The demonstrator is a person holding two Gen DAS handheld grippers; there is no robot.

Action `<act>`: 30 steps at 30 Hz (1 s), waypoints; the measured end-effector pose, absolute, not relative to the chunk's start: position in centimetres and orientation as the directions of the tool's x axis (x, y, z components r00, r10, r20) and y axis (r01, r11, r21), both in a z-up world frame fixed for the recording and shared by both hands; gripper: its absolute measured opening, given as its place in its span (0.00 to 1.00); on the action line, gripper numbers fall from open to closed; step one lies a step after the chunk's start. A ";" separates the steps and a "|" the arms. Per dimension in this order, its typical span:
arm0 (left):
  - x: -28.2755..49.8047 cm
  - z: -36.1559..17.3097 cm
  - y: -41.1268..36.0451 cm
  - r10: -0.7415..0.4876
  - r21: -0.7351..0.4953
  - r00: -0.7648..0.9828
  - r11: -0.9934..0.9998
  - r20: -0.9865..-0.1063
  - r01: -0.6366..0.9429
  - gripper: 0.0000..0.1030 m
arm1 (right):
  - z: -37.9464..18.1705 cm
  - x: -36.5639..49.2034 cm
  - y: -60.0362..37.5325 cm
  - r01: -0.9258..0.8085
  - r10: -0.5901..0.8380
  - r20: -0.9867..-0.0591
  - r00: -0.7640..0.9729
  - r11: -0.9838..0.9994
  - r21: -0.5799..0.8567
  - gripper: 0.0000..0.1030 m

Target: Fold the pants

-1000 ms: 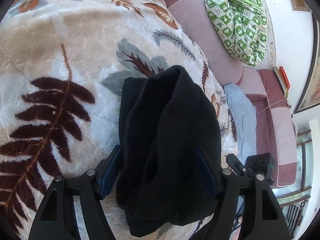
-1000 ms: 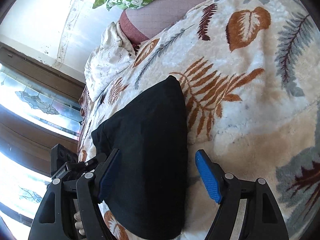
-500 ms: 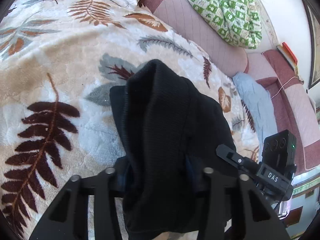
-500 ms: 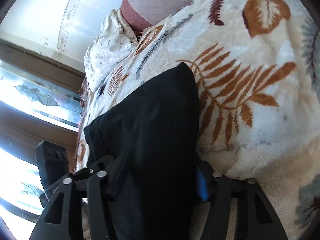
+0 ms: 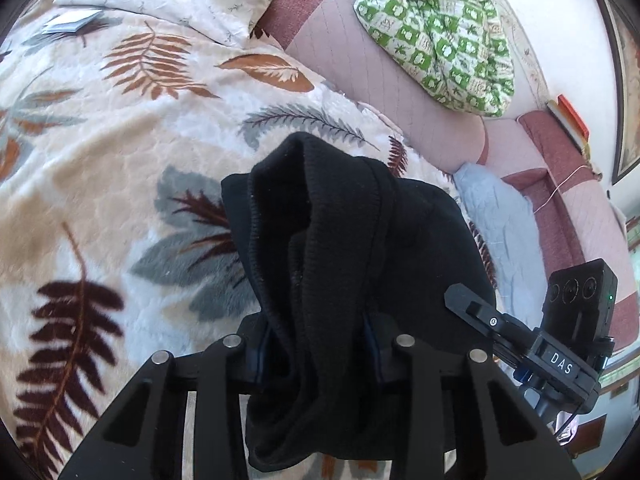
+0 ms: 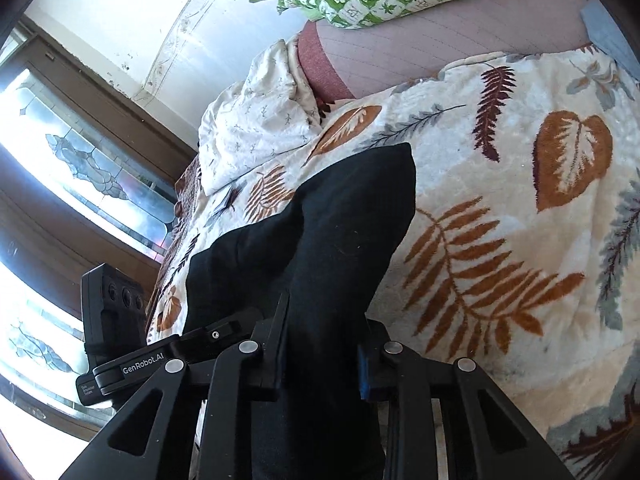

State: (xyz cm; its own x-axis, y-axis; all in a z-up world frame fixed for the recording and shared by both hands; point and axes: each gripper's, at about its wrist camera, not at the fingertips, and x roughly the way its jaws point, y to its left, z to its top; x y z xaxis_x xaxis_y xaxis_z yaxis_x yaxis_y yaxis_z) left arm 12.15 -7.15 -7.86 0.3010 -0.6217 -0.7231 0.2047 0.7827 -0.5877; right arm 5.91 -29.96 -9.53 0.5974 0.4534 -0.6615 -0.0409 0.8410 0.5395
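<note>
Pants (image 5: pixel 344 240) — black, thick and knit-looking — lay bunched on the leaf-print blanket (image 5: pixel 100 168) of the bed, with both grippers clamped on them. Judging by the way they slumped, they would handle as soft, limp and fairly light cloth: nothing to break, little to slip, but every unsupported part would sag, so hems and folded edges looked like the best places to take hold.

In the left wrist view, the left gripper (image 5: pixel 320 346) had its jaws closed down on a thick gather of fabric, with a stitched hem looping up above them. Several layers seemed caught at once. Only this view showed that ribbed edge, along with the pale blue cloth (image 5: pixel 496 216) beyond the pants and the green patterned bedding (image 5: pixel 436 32) on the pink headboard (image 5: pixel 360 68). The other gripper's body appeared at the lower right.

In the right wrist view, the right gripper (image 6: pixel 322 344) likewise had its jaws shut tight on the pants (image 6: pixel 332 232) — here a smooth, flat panel ending in a clean corner on the blanket (image 6: pixel 520 216). This view alone showed that flat corner, plus a white pillow (image 6: pixel 256 120) and the window (image 6: pixel 60 168) to the side.
</note>
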 end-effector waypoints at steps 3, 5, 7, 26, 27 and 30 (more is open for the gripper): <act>13.3 -8.7 -8.7 -0.598 -0.557 0.281 0.801 -0.750 0.219 0.34 | -10.6 7.0 -30.9 0.000 0.423 -0.679 0.600 0.849 0.529 0.27; 13.9 -9.4 -9.5 -0.578 -0.535 0.271 0.816 -0.770 0.220 0.36 | -11.4 7.7 -31.7 0.028 0.408 -0.689 0.599 0.849 0.527 0.27; 14.2 -10.0 -9.7 -0.555 -0.514 0.267 0.832 -0.788 0.211 0.45 | -12.3 8.3 -32.3 0.052 0.388 -0.709 0.589 0.857 0.513 0.29; 16.9 -4.3 -9.0 -0.672 -0.623 0.309 0.741 -0.674 0.251 0.58 | -8.3 2.7 -30.5 0.002 0.259 -0.671 0.695 0.932 0.361 0.64; 17.7 -5.0 -9.3 -0.663 -0.622 0.300 0.748 -0.686 0.233 0.58 | -8.6 2.7 -29.7 -0.015 0.267 -0.676 0.687 0.935 0.354 0.64; 19.5 -7.9 -9.2 -0.659 -0.644 0.264 0.750 -0.704 0.152 0.58 | -10.0 2.7 -28.0 -0.047 0.287 -0.704 0.650 0.939 0.340 0.64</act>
